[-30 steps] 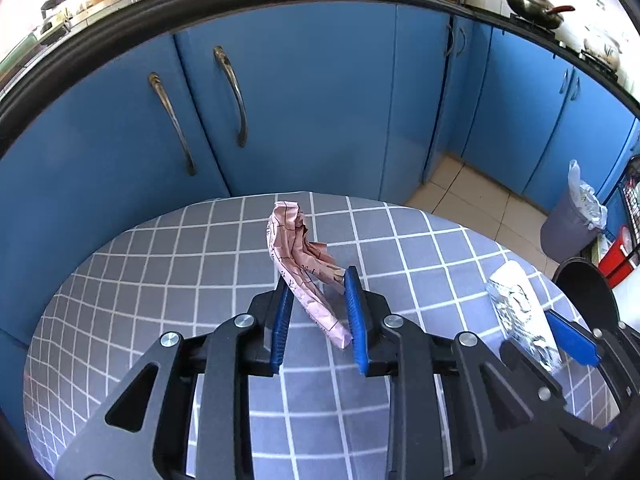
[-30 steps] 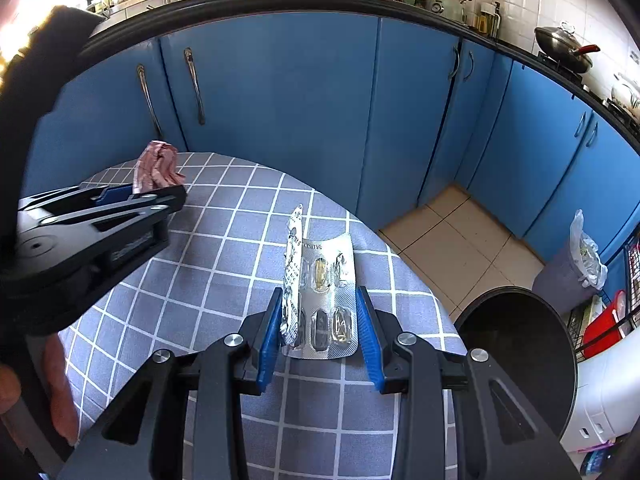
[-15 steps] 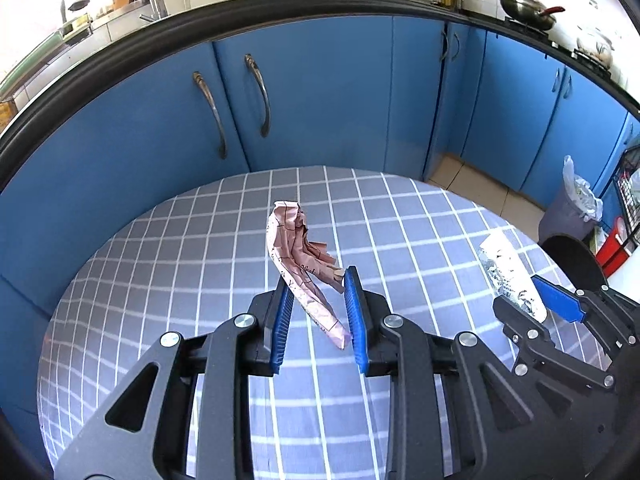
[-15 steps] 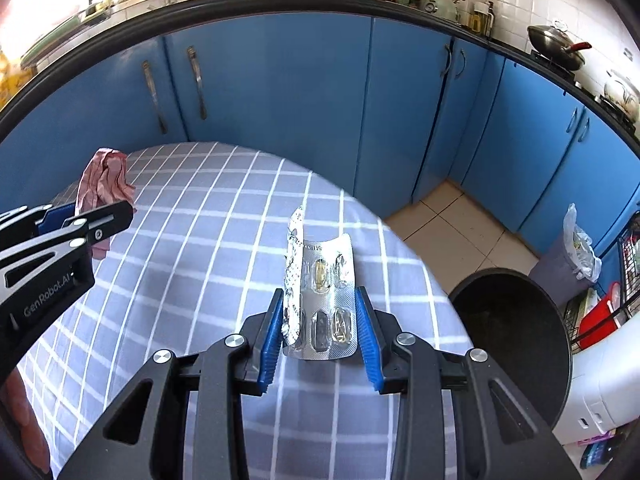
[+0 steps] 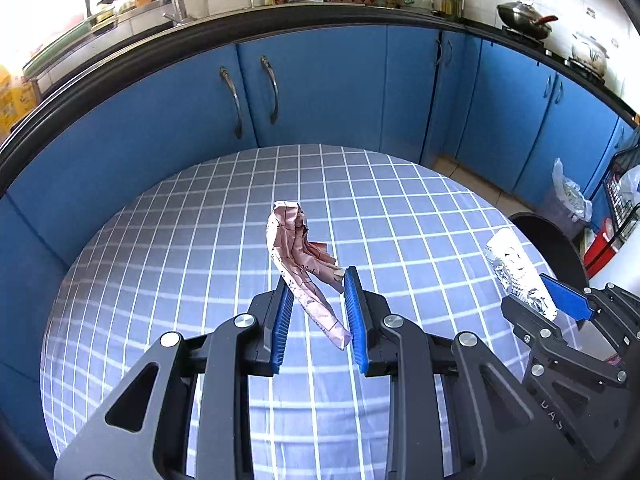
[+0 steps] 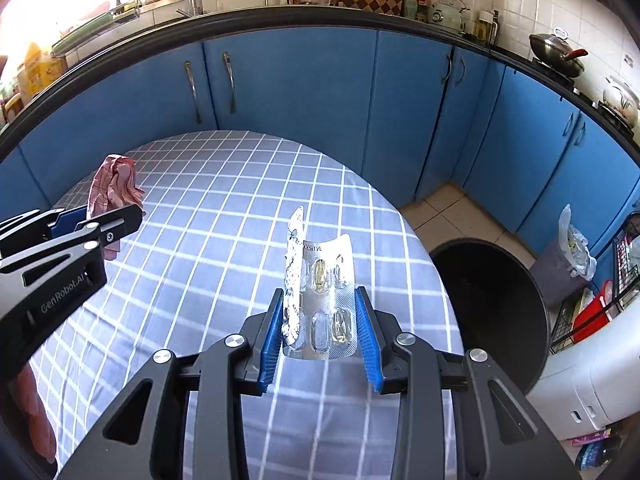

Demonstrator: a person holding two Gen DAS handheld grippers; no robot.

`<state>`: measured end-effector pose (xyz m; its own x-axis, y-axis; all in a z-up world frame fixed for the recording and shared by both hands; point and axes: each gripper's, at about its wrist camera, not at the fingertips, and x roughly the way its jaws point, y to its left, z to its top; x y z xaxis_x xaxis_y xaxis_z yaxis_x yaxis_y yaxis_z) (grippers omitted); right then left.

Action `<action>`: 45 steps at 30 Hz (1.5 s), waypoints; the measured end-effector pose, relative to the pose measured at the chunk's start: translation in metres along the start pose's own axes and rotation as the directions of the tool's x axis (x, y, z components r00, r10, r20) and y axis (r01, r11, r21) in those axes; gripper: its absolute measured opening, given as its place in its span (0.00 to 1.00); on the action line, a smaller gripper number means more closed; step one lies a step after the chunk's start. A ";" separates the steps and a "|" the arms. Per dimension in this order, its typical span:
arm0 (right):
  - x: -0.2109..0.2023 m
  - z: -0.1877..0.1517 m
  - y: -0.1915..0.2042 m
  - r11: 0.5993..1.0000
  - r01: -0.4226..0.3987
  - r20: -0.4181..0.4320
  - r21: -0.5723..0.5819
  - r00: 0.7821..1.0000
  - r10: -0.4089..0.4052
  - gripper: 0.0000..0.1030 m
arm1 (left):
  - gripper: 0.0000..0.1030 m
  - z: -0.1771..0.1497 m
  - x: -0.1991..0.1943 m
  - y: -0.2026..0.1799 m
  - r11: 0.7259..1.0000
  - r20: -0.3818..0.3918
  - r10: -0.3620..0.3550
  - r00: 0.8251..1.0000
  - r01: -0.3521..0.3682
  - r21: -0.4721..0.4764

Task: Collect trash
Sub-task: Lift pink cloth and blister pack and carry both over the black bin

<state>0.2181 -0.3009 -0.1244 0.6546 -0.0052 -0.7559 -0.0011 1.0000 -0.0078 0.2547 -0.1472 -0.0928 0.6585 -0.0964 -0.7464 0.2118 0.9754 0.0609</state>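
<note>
My left gripper [image 5: 318,300] is shut on a crumpled pink paper [image 5: 298,254], held above the round table with the grey checked cloth [image 5: 180,240]. The same paper [image 6: 114,184] and the left gripper [image 6: 100,220] show at the left of the right wrist view. My right gripper [image 6: 320,320] is shut on a bent silver pill blister pack [image 6: 320,292] that stands up between its blue pads. In the left wrist view that pack [image 5: 516,268] and the right gripper [image 5: 560,300] sit at the right edge. A round black trash bin [image 6: 492,300] stands on the floor just right of the table.
Blue kitchen cabinets [image 5: 320,88] curve behind the table. A small grey bin with a plastic bag [image 6: 572,256] stands on the tiled floor at the right, beside a red item and a wire rack [image 6: 624,264]. A white appliance [image 6: 592,380] sits at the lower right.
Both grippers have drawn back from the cabinets and risen a little, each keeping its piece of trash. More of the table and the black bin have come into view.
</note>
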 end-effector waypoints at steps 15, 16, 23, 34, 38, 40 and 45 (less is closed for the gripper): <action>-0.057 -0.007 -0.014 1.000 0.018 0.083 -0.017 0.996 -0.017 0.33 | 0.26 -0.010 -0.029 -0.017 0.999 0.045 -0.008 0.999 0.006 0.039; -0.060 -0.006 -0.018 1.000 0.018 0.090 -0.013 0.996 -0.017 0.33 | 0.26 -0.009 -0.030 -0.020 0.999 0.048 -0.009 0.999 0.007 0.044; -0.068 -0.003 -0.043 0.999 0.024 0.110 0.028 0.994 -0.027 0.33 | 0.26 0.002 -0.030 -0.046 0.996 0.061 -0.015 0.998 0.010 0.089; -0.055 0.000 -0.108 0.992 0.050 0.101 0.117 0.993 -0.062 0.33 | 0.26 0.023 -0.011 -0.101 0.988 0.060 -0.047 0.997 0.037 0.150; -0.047 0.000 -0.130 0.988 0.061 0.090 0.144 0.993 -0.075 0.33 | 0.26 0.030 -0.002 -0.119 0.984 0.060 -0.061 0.996 0.050 0.168; -0.043 0.000 -0.140 0.985 0.063 0.086 0.158 0.993 -0.078 0.33 | 0.26 0.033 0.003 -0.129 0.983 0.055 -0.067 0.996 0.056 0.177; -0.033 0.002 -0.160 0.979 0.060 0.080 0.194 0.994 -0.077 0.33 | 0.26 0.038 0.015 -0.151 0.977 0.049 -0.074 0.996 0.063 0.203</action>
<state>0.1979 -0.4609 -0.0972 0.7108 -0.0817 -0.6986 0.1851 0.9799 0.0738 0.2599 -0.3037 -0.0874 0.6751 -0.1781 -0.7159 0.3951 0.9068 0.1470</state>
